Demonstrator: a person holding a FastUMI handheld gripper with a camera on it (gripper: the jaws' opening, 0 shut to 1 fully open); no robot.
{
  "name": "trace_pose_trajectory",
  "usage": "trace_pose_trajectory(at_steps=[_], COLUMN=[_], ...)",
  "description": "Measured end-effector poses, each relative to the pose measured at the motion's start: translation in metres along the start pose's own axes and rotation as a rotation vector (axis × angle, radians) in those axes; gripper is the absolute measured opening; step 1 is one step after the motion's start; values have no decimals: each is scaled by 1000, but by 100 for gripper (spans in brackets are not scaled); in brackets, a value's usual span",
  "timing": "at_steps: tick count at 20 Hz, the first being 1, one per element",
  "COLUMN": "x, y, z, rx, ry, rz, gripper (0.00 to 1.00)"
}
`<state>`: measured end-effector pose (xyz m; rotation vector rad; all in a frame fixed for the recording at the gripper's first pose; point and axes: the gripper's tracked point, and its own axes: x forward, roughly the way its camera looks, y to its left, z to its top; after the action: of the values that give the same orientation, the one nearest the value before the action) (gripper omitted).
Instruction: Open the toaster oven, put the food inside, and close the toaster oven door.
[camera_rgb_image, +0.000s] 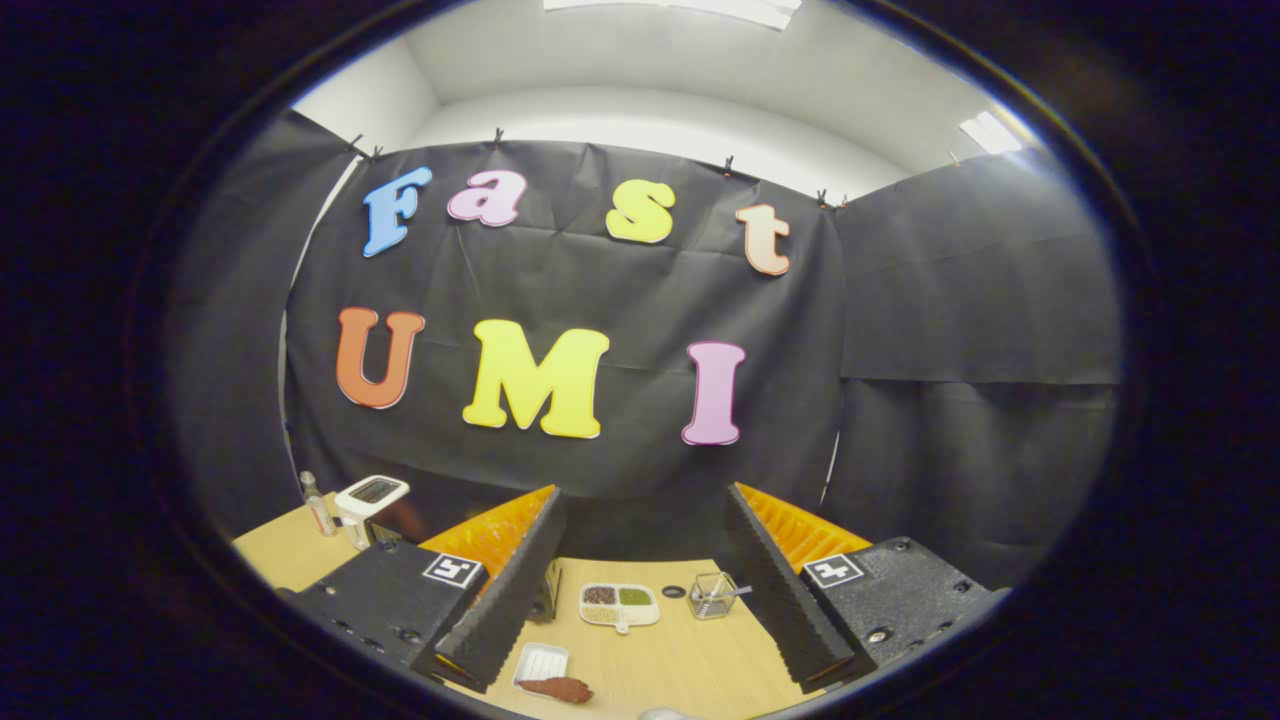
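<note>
Jaws wide apart, gripper (640, 600) holding nothing, raised above table (680, 660). Food (556, 688) on table beside small white tray (540, 662), between fingers, near left one. Oven not identifiable from here. Judgement: task barely begun; opening, loading, closing all left.

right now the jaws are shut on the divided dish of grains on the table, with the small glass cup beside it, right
Not quite. The gripper has its jaws wide open and presses on nothing. The divided dish lies on the table between and beyond the jaws, untouched, with the small glass cup beside it, as you said. The gripper view shows this.
</note>
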<state>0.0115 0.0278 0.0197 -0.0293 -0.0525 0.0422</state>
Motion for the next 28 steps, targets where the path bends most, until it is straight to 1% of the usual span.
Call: trace_pose_trajectory(at_steps=[3, 7, 12, 14, 20, 24, 28], x=[3, 12, 37, 54, 102, 136, 168], y=[13, 24, 62, 96, 196, 244, 278], z=[3, 2, -13, -28, -77, -116, -163], rx=[25, 40, 79, 76, 97, 99, 87], ry=[3, 13, 30, 59, 93, 134, 203], rz=[22, 17, 21, 51, 133, 146, 133], gripper=[100, 100, 100, 100, 100, 100, 100])
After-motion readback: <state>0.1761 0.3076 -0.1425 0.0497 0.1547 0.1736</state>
